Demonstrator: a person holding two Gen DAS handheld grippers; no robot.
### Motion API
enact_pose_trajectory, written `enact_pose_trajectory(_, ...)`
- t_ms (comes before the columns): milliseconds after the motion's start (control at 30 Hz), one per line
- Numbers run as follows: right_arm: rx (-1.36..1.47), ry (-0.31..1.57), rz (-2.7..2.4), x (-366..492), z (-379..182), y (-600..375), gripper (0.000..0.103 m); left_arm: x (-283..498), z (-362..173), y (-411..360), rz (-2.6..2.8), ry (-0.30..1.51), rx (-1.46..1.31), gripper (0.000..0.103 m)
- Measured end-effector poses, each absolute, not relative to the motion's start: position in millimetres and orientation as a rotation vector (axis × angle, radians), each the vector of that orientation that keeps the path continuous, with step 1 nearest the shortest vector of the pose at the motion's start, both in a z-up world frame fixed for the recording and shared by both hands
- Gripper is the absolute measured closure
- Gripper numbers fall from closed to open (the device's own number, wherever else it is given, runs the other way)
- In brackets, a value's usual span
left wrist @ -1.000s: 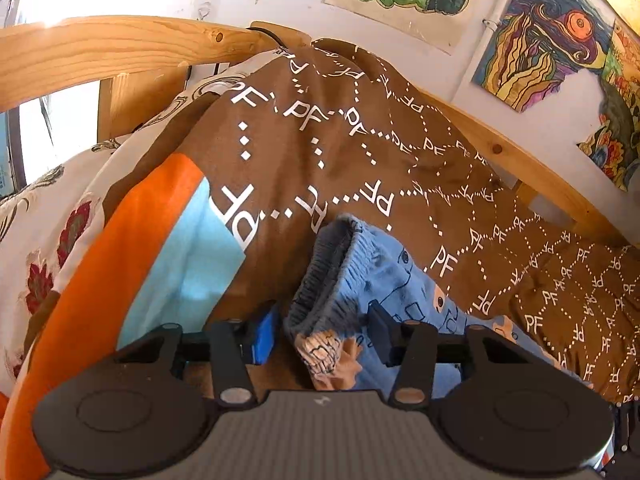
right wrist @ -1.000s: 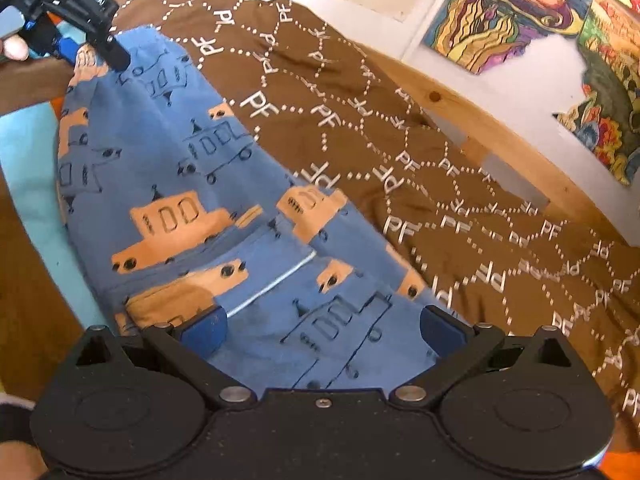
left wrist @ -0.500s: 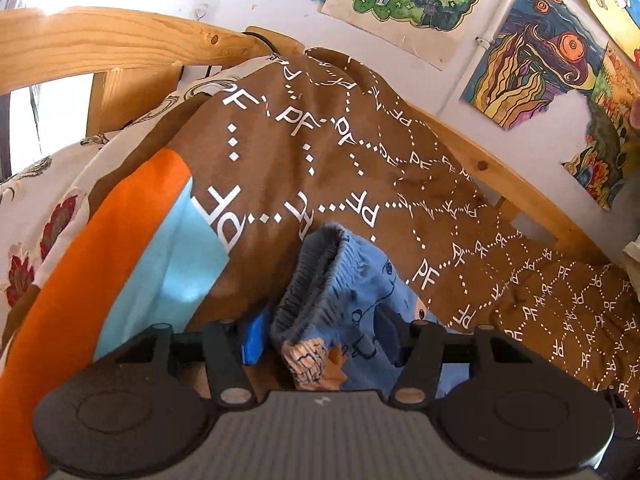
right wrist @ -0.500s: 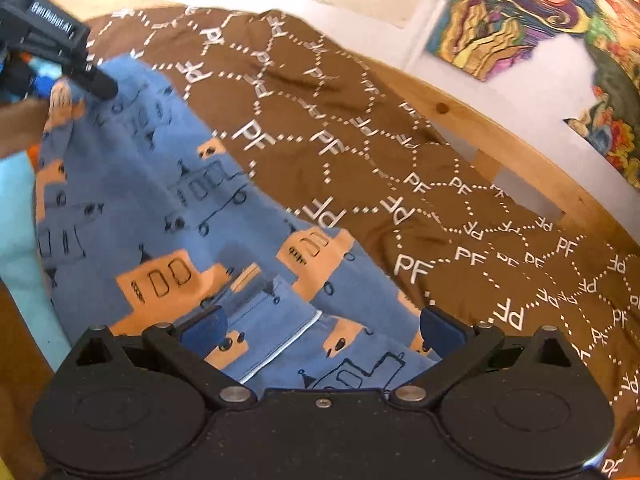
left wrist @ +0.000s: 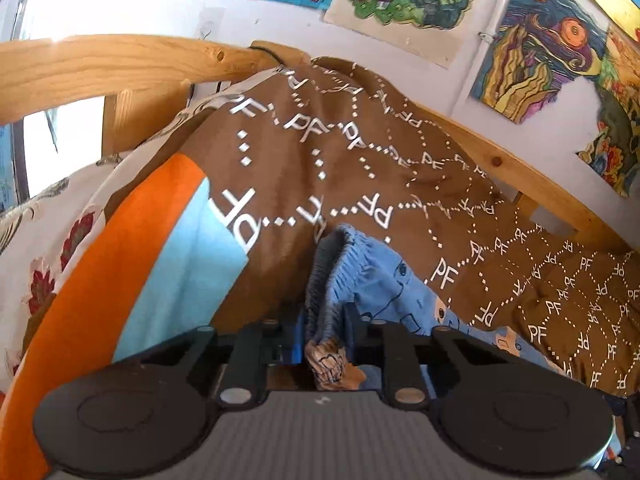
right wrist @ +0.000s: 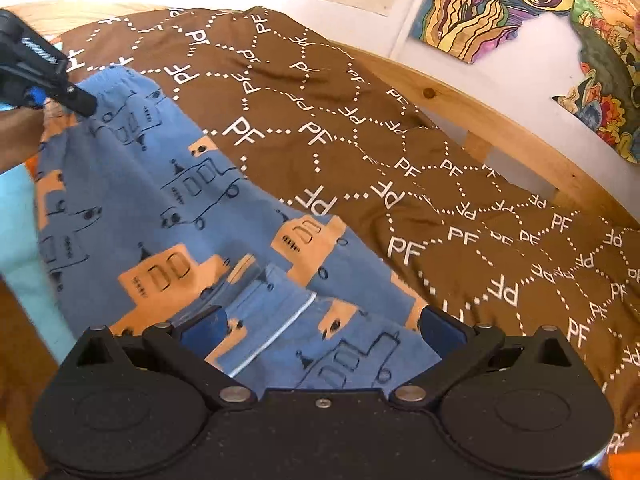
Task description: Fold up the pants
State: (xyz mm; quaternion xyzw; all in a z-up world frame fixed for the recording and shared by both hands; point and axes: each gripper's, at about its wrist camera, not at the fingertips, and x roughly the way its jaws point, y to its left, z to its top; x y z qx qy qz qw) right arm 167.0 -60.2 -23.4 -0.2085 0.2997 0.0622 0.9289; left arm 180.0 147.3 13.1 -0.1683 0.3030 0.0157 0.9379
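The left gripper [left wrist: 324,320] is pinching the gathered waistband of the blue pants [right wrist: 168,208], its fingers drawn in against the bunched cloth, and its own body is hiding how much fabric is caught. The right gripper [right wrist: 320,326] is sitting with its fingers spread wide over the lower end of the pants; whether the pads are touching cloth is hard to make out. The pants are lying stretched between the two tools on the brown blanket [right wrist: 400,140]. A wooden bed rail [right wrist: 500,128] is running just past the blanket's far edge, with open blanket lying between it and the pants.
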Motion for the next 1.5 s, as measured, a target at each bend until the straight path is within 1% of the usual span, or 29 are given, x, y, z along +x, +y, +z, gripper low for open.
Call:
enact_pose_trajectory(233,-0.396,0.621,0.106,143,-20,-69,0.001,172,18,131,0.03,0.581,-0.24,0.086)
enact_pose_trajectory(333,-0.387,0.62,0.102,135,-19,-74,0.001,170,23,128,0.026,0.584,-0.251,0.087)
enact_pose_trajectory(400,-0.388,0.613,0.099,130,-17,-78,0.001,171,30,120,0.065,0.617,-0.234,0.087)
enact_pose_trajectory(467,-0.392,0.605,0.092,124,-15,-82,0.001,166,41,107,0.06,0.605,-0.231,0.088)
enact_pose_trajectory(700,-0.393,0.573,0.059,111,-8,-103,0.001,151,76,21,-0.121,0.528,-0.042,0.088)
enact_pose_trajectory(833,-0.369,0.467,0.033,91,6,-125,0.001,149,82,-24,-0.255,0.548,0.017,0.088)
enact_pose_trajectory(1000,-0.394,0.404,-0.052,68,15,-158,0.001,152,75,-76,-0.398,0.579,0.064,0.088)
enact_pose_trajectory(1233,-0.358,0.476,-0.249,48,9,-220,0.001,156,43,-150,-0.572,0.643,0.08,0.087)
enact_pose_trajectory(1300,-0.348,0.496,-0.289,42,6,-233,0.001,156,29,-165,-0.618,0.662,0.097,0.086)
enact_pose_trajectory(1400,-0.351,0.523,-0.319,36,2,-247,0.001,158,5,-182,-0.669,0.722,0.128,0.079)
enact_pose_trajectory(1467,-0.342,0.538,-0.327,36,-1,-252,0.001,155,-4,-185,-0.672,0.734,0.141,0.047)
enact_pose_trajectory(1500,-0.33,0.545,-0.332,37,-2,-254,0.001,151,-7,-183,-0.677,0.731,0.15,0.042)
